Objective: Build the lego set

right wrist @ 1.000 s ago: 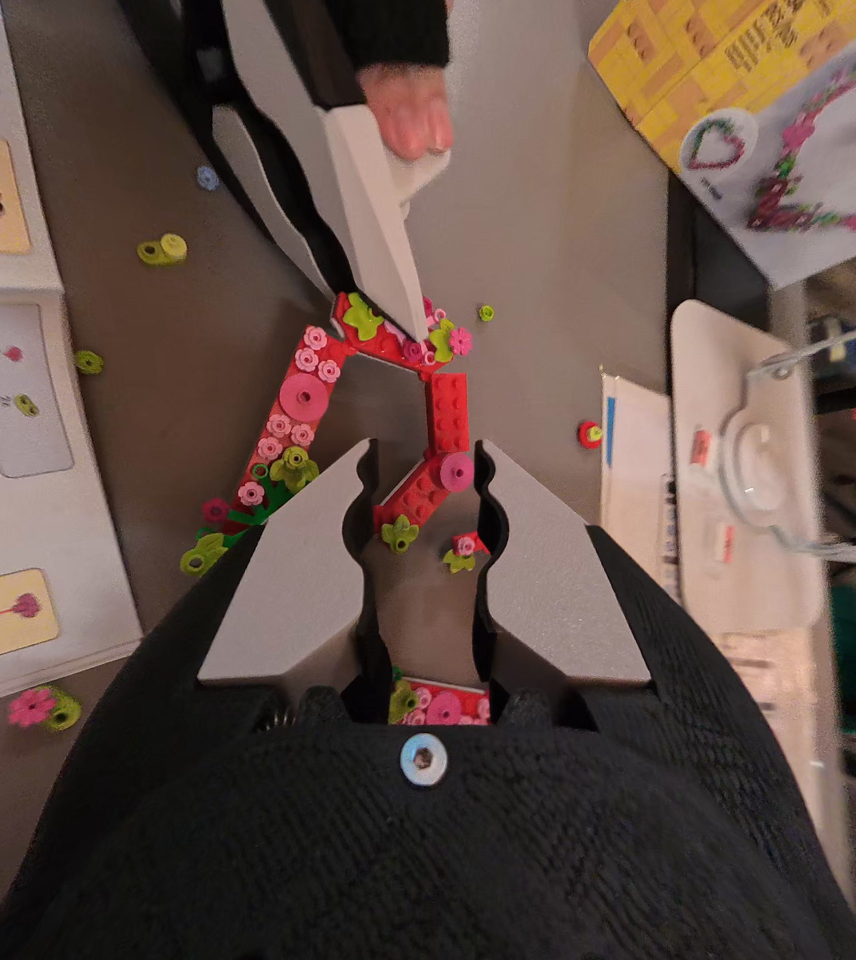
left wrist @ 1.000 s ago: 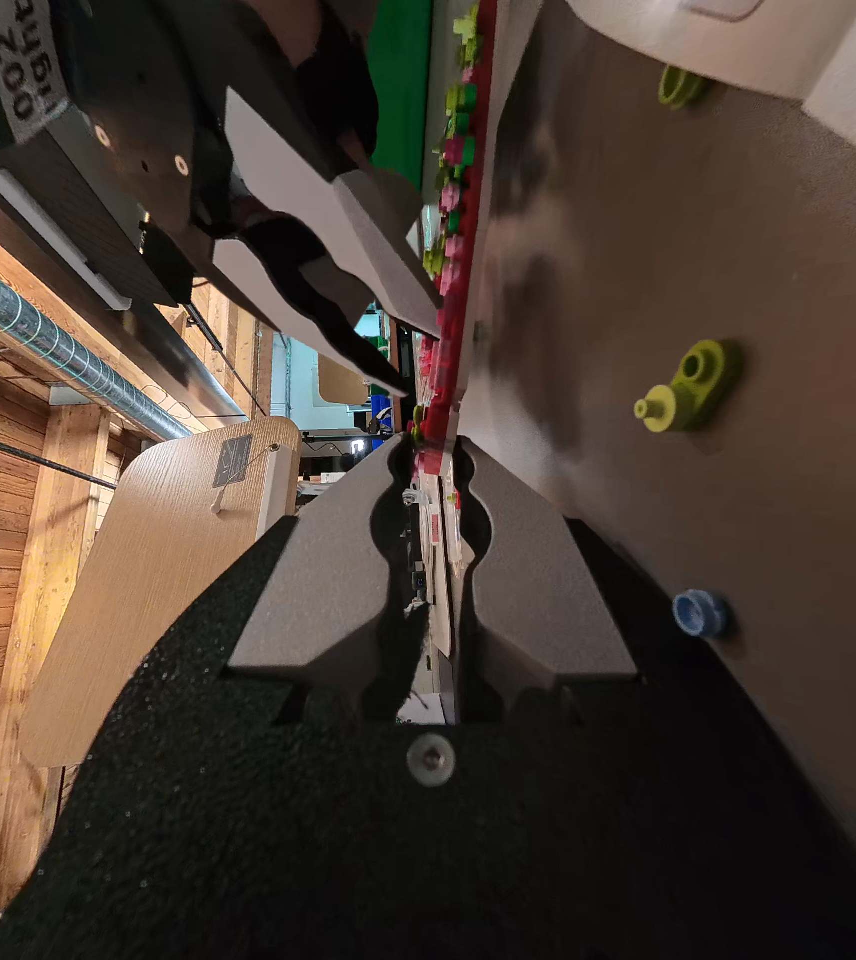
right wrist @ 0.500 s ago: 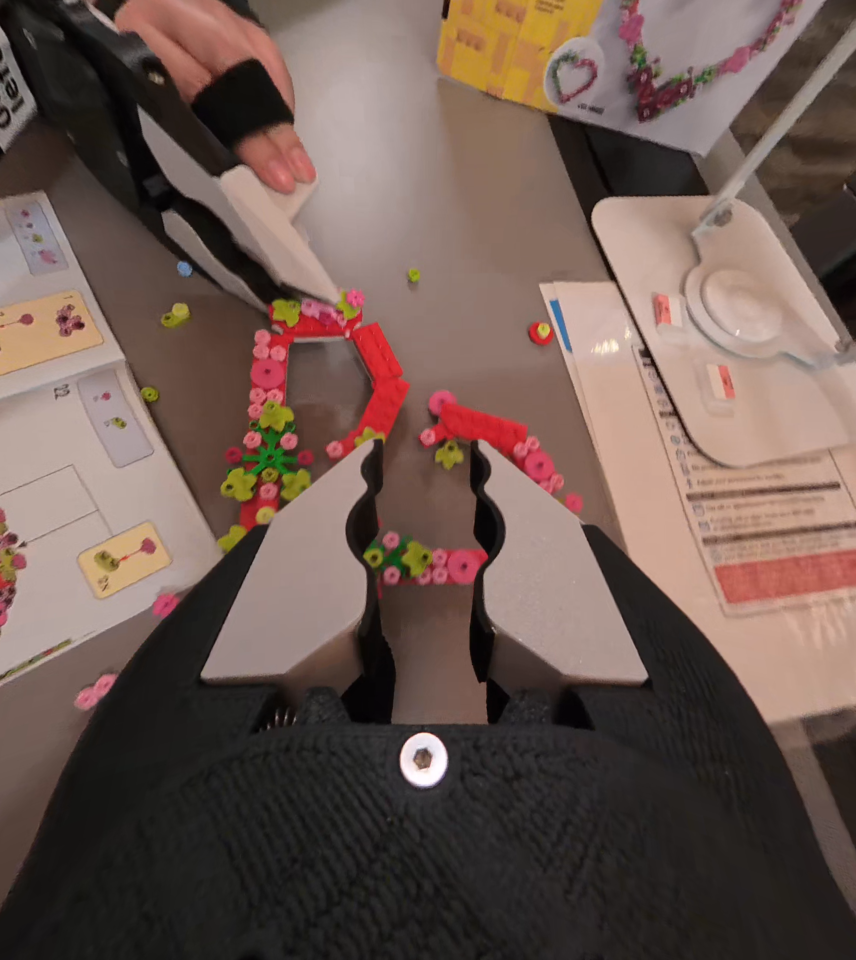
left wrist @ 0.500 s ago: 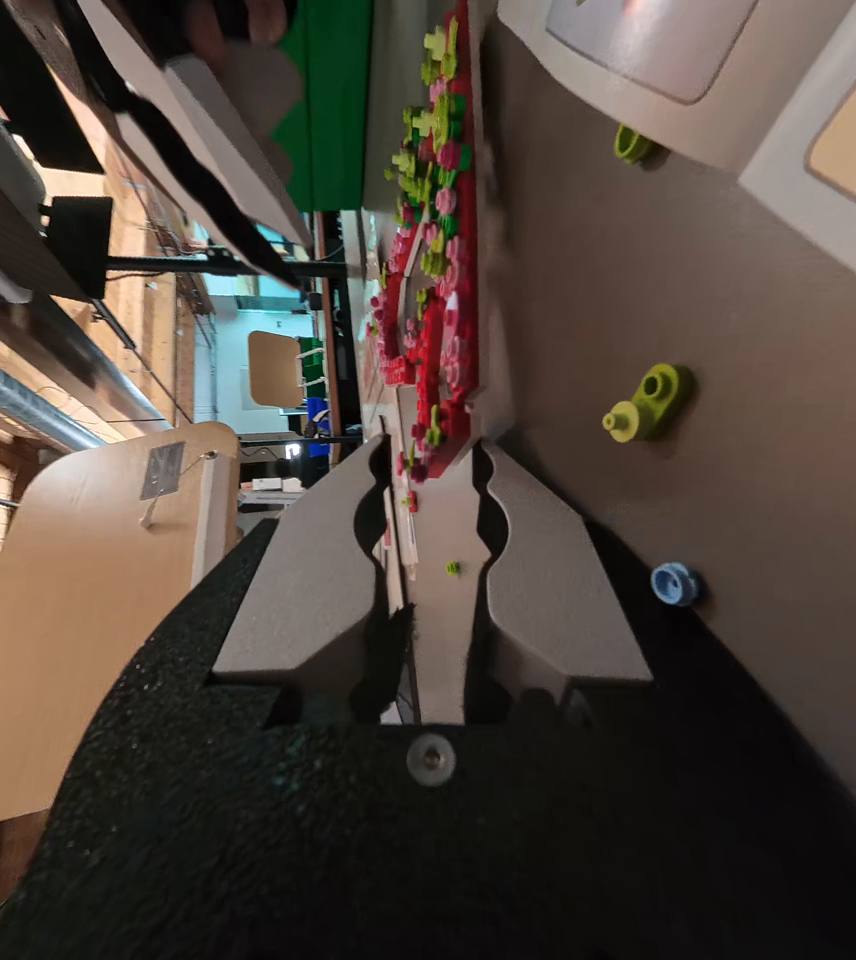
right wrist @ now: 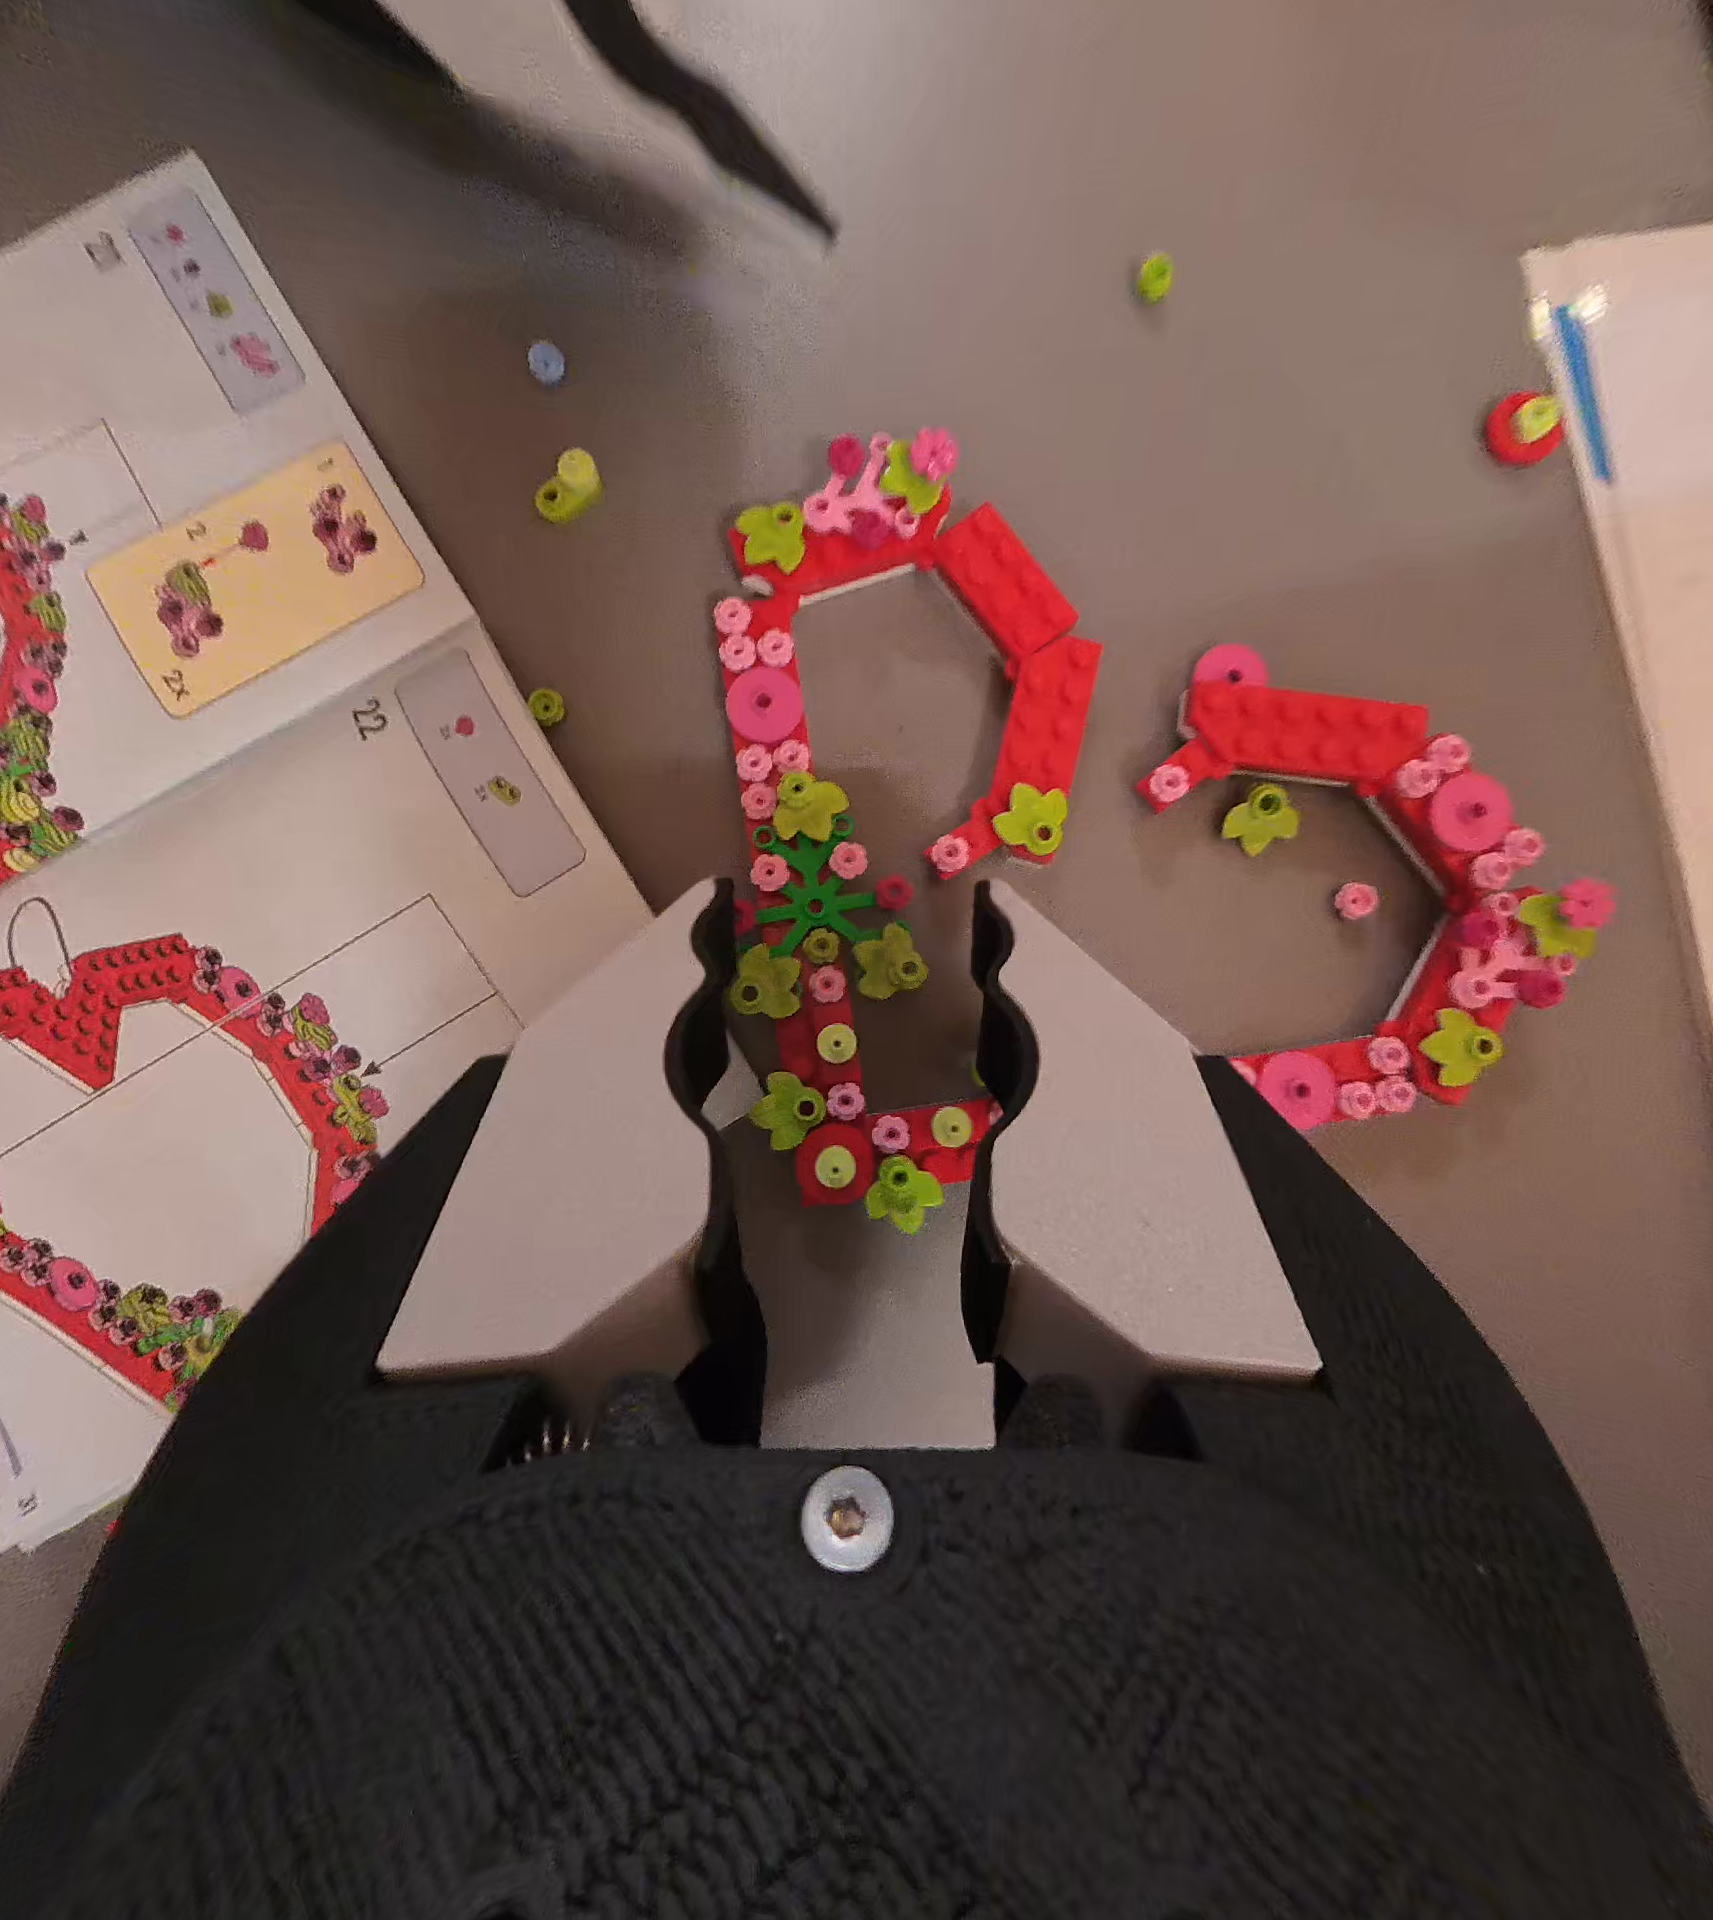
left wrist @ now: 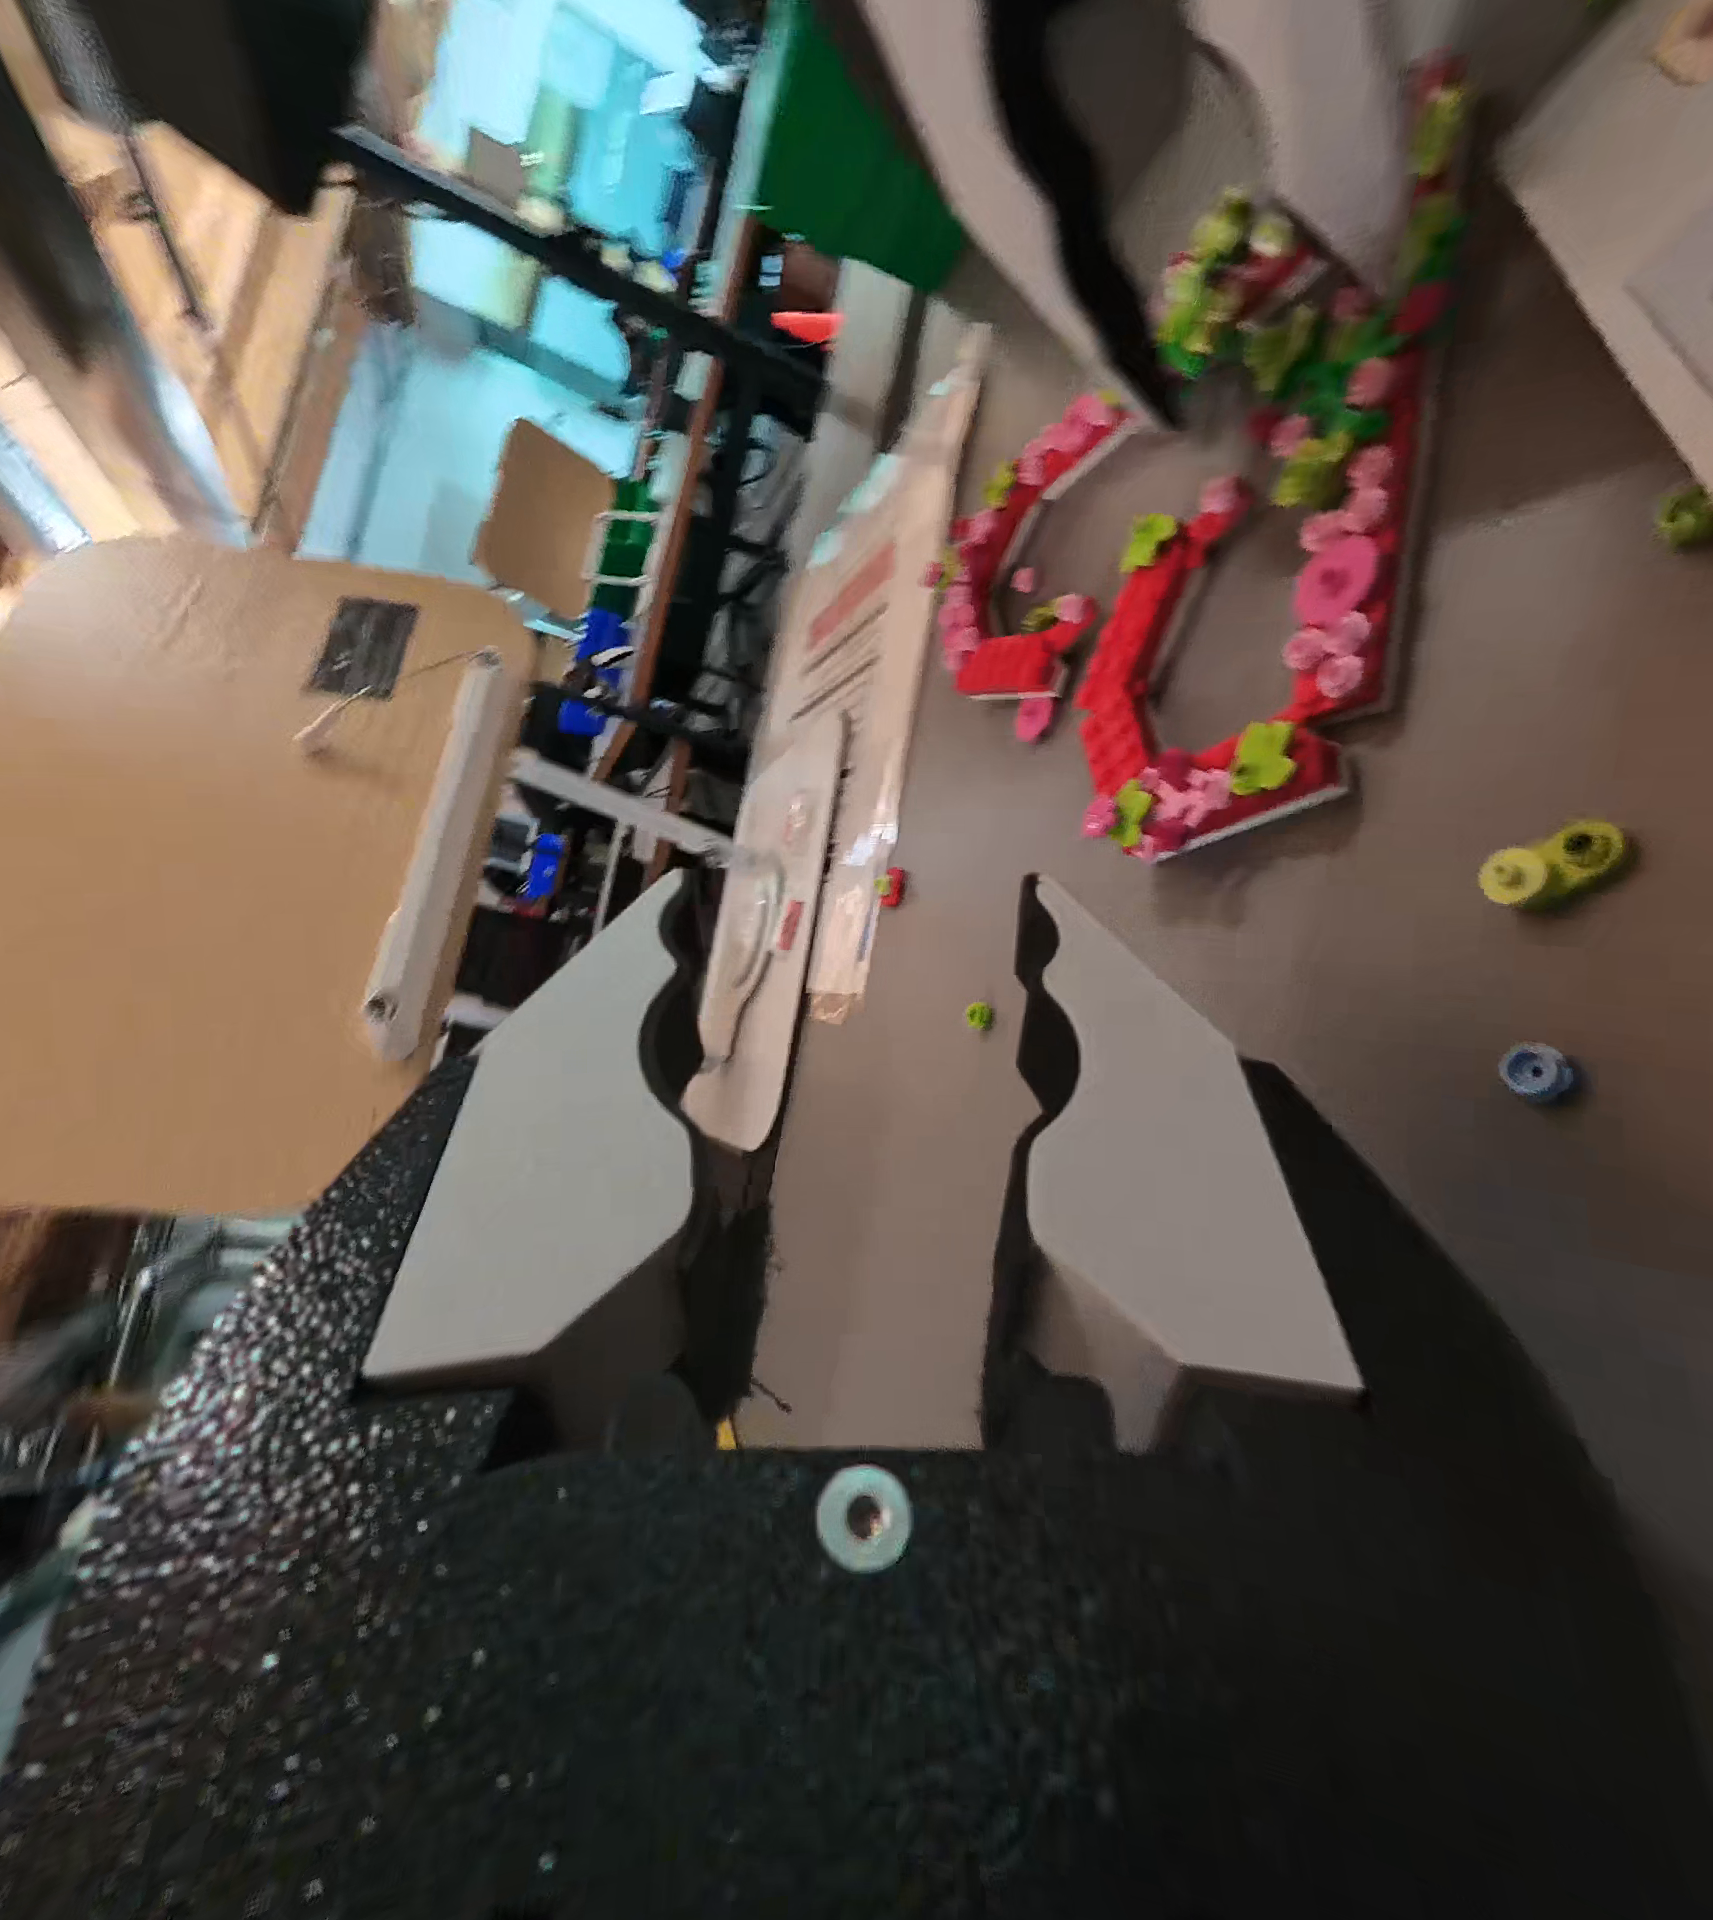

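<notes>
1. your right gripper (right wrist: 847, 894) hangs above the grey table (right wrist: 1195, 208) with its jaws spread wide and nothing held between them.
2. right under those jaws lies the lower end of the left red heart section (right wrist: 779, 727), a long strip studded with pink flowers, lime leaves and a dark green stem piece; its bottom corner sits between your fingers without touching them, as far as the view shows.
3. that section bends round at the top into two bare red plates that slant back down on its right side.
4. just beside it, apart from it, lies the right red heart section (right wrist: 1434, 831), curved like a c, also dotted with pink flowers and lime leaves.
5. a loose lime leaf (right wrist: 1259, 819) and a small pink flower (right wrist: 1356, 900) rest inside that curve.
6. to the left the open instruction booklet (right wrist: 208, 831) lies flat, with a small lime stud (right wrist: 545, 707) near its edge.
7. farther off sit a lime bracket piece (right wrist: 568, 486), a light blue round stud (right wrist: 545, 364), a lime stud (right wrist: 1154, 276) and a red round piece (right wrist: 1519, 426) capped in lime.
8. your left gripper (left wrist: 852, 894) is tilted sideways over the table, jaws wide apart and empty, well short of both sections.
9. at the top of the right wrist view a blurred dark tip shows; you cannot tell more.
</notes>
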Motion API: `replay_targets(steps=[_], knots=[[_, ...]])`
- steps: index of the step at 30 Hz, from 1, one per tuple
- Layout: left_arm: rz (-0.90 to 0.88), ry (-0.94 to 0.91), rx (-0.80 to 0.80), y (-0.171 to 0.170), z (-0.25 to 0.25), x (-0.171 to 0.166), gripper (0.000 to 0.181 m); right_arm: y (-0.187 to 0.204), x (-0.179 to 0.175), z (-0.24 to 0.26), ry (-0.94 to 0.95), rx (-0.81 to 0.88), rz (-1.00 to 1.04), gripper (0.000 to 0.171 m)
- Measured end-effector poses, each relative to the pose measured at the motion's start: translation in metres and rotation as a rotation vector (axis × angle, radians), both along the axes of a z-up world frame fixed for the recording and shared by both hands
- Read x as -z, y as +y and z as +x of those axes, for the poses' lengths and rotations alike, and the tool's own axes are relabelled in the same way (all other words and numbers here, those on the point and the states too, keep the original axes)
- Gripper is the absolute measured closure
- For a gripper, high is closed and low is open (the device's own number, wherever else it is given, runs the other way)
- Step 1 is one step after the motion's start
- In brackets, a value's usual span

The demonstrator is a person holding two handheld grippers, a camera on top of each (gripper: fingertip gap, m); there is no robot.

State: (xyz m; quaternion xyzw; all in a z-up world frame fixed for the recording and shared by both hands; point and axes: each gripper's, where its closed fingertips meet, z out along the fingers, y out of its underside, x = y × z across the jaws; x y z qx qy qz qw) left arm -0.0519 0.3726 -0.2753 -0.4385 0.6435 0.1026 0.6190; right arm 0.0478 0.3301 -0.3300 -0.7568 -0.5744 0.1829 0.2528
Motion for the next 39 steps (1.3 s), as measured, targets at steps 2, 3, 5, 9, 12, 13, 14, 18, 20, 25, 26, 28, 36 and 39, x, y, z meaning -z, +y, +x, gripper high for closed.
replay_targets(steps=[2,3,5,9,12,13,14,18,20,25,26,28,36,39], knots=[[0.017,-0.136,-0.069,0.001,-0.009,-0.012,0.126,-0.007,0.005,0.001,-0.027,-0.012,-0.03,0.127],[0.011,-0.196,-0.097,0.001,-0.014,-0.016,0.126,-0.01,0.008,0.002,-0.041,-0.02,-0.044,0.127],[-0.03,-0.324,-0.145,0.002,-0.021,-0.018,0.127,-0.013,0.012,0.007,-0.08,-0.031,-0.036,0.127],[-0.189,-0.509,-0.14,-0.004,-0.021,-0.022,0.124,-0.014,0.013,0.018,-0.162,-0.107,0.018,0.135],[-0.243,-0.61,-0.1,-0.009,-0.018,-0.03,0.125,-0.01,0.015,0.032,-0.244,-0.148,0.031,0.136],[-0.258,-0.623,-0.094,-0.009,-0.017,-0.029,0.125,-0.008,0.015,0.038,-0.271,-0.157,0.028,0.136],[-0.267,-0.627,-0.092,-0.009,-0.016,-0.028,0.125,-0.007,0.015,0.044,-0.295,-0.176,0.025,0.136],[-0.272,-0.592,-0.083,-0.01,-0.012,-0.02,0.126,-0.003,0.016,0.079,-0.419,-0.295,0.033,0.136],[-0.259,-0.578,-0.076,-0.011,-0.01,-0.02,0.127,-0.002,0.011,0.098,-0.465,-0.323,0.007,0.135],[-0.25,-0.556,-0.061,-0.014,-0.004,-0.018,0.127,0.027,-0.025,0.088,-0.235,0.03,-0.15,0.136],[-0.251,-0.555,-0.058,-0.014,-0.003,-0.017,0.127,0.024,-0.029,0.08,-0.172,0.04,-0.207,0.135],[-0.248,-0.551,-0.057,-0.015,-0.004,-0.017,0.128,0.03,-0.029,0.075,-0.145,0.067,-0.216,0.134],[-0.244,-0.547,-0.054,-0.017,-0.007,-0.016,0.131,0.097,-0.012,0.07,-0.03,0.654,-0.49,0.128],[-0.238,-0.53,-0.047,-0.019,-0.005,-0.014,0.131,0.111,0.004,0.074,-0.112,0.739,-0.501,0.124]])
